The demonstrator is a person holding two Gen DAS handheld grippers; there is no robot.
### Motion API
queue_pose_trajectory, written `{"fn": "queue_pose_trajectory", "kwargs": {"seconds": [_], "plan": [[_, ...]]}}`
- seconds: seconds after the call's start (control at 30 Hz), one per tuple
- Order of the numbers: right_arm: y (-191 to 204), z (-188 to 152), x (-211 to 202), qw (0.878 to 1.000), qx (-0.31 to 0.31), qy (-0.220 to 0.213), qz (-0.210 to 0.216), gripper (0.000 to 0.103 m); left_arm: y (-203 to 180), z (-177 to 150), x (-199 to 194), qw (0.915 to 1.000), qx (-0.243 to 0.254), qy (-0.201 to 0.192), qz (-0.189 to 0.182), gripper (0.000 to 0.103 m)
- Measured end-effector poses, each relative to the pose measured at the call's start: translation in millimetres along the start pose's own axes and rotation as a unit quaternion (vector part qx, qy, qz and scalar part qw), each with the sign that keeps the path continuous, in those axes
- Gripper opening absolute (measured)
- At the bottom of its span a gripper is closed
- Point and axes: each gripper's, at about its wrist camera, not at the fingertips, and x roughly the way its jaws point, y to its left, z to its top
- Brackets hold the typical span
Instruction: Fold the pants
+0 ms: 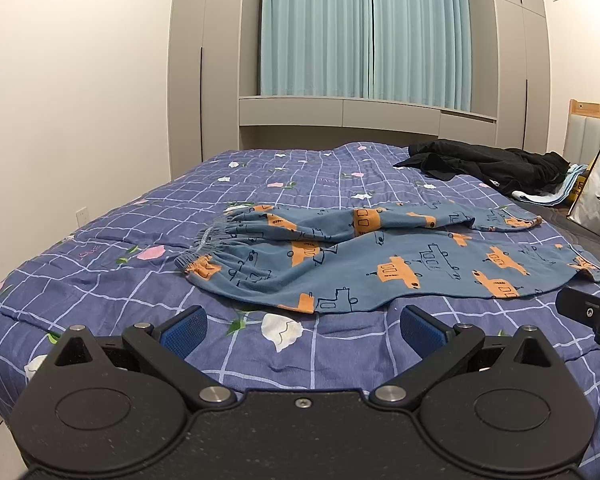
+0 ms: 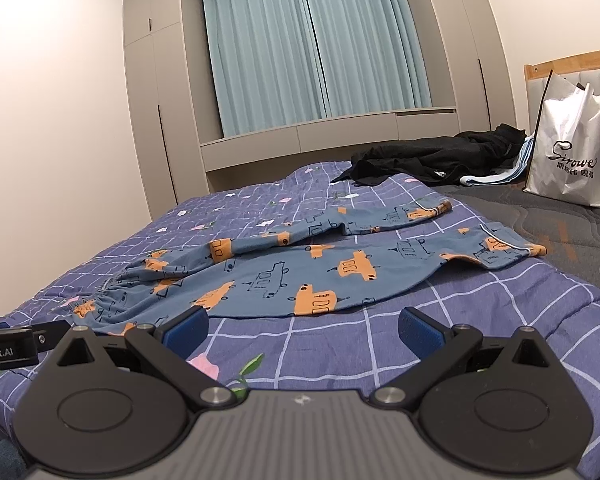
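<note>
Currently both claws, left (image 1: 304,330) and right (image 2: 303,330), gape empty; grasping one layer of pants (image 1: 380,264) risks a skewed fold.

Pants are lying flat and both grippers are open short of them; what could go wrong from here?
1. The pants lie on a soft quilt; either gripper, left or right, may pinch quilt together with fabric.
2. The far leg is twisted and rumpled near the crotch, so folding now may trap wrinkles.
3. The elastic waistband is bunched; one layer could slip free.
</note>
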Motion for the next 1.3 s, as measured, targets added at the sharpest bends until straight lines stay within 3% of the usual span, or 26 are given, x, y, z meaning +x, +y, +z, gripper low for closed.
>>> {"fn": "queue_pose_trajectory", "kwargs": {"seconds": [0.8,1.3], "plan": [[-3,3,0,1.000,0.002,0.005,-0.001,0.103,-1,-4,-2,1.0000,0.000,0.004,-0.001,0.103],[0,6,6,1.000,-0.009,0.011,-0.013,0.103,6,-1,20,0.9993,-0.010,0.035,-0.006,0.102]]}}
